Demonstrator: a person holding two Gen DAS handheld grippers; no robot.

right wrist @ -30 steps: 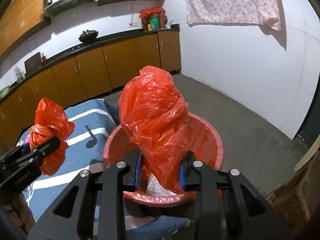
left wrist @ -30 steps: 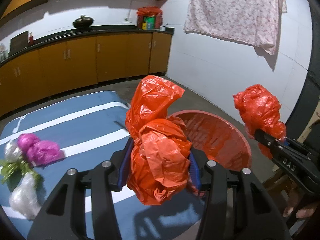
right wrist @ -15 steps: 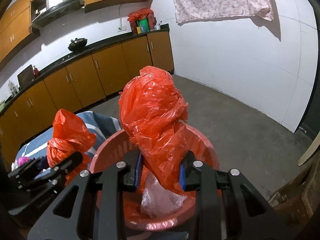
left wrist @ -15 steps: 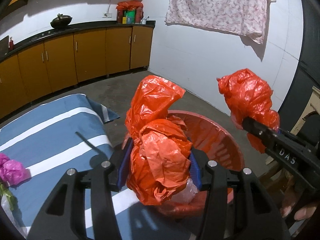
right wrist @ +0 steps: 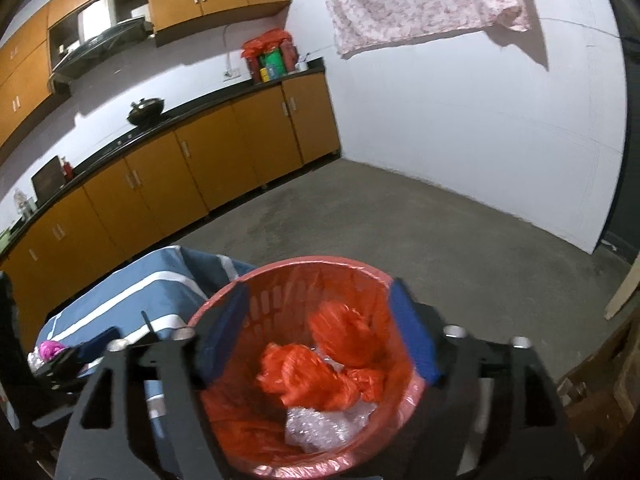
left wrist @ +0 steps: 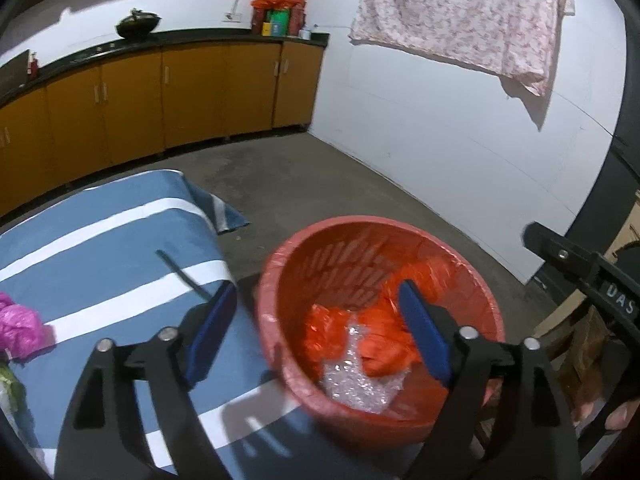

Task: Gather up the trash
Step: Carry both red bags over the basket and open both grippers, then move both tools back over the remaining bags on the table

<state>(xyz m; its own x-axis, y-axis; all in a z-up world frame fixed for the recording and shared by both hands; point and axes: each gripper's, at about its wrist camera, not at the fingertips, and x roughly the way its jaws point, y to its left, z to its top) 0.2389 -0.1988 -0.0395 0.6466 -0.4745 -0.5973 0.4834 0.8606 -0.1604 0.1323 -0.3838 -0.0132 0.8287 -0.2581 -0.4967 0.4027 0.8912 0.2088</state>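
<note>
"DAS" is read on the right gripper [left wrist: 576, 264]; orange bags [right wrist: 320, 368] are seen in the red basket [right wrist: 376, 276], below both grippers' empty, opening jaws.

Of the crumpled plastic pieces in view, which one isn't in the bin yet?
The pink plastic wad on the blue striped cloth, left of the red bin. The orange bags and the clear plastic already lie inside the bin.
</note>
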